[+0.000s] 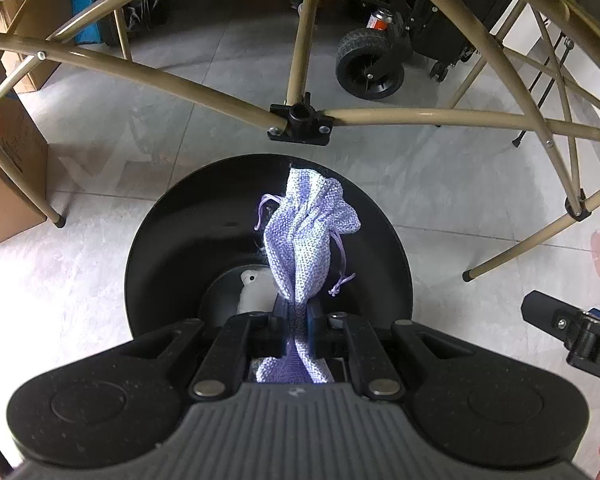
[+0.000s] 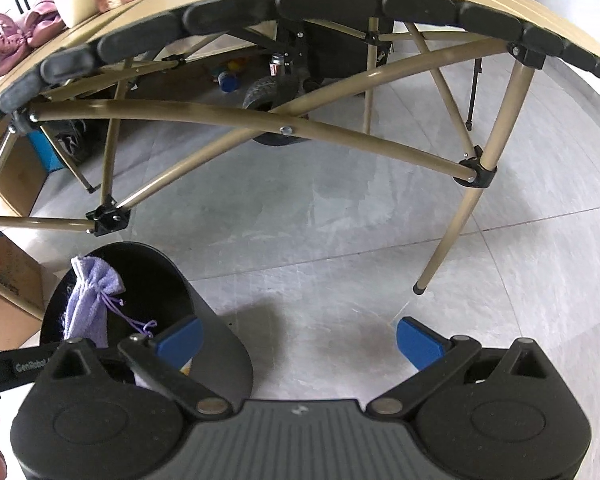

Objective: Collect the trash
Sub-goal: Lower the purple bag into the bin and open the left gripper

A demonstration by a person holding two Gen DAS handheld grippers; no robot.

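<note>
My left gripper [image 1: 296,316] pinches the soft, light lilac drawstring pouch [image 1: 310,236] at its lower end, 2 pads squeezing limp knit cloth over the black bin [image 1: 172,232], while my right gripper [image 2: 298,340] gapes wide, empty.

The pouch [image 1: 308,236] hangs pinched between the left gripper's [image 1: 296,316] fingers, directly above the open bin [image 1: 160,240]. A wad of paper [image 1: 252,292] lies in the bin, just left of those fingers. Ahead stands the table frame [image 1: 300,120]; the bin sits left of the right gripper's [image 2: 298,340] spread fingers.
</note>
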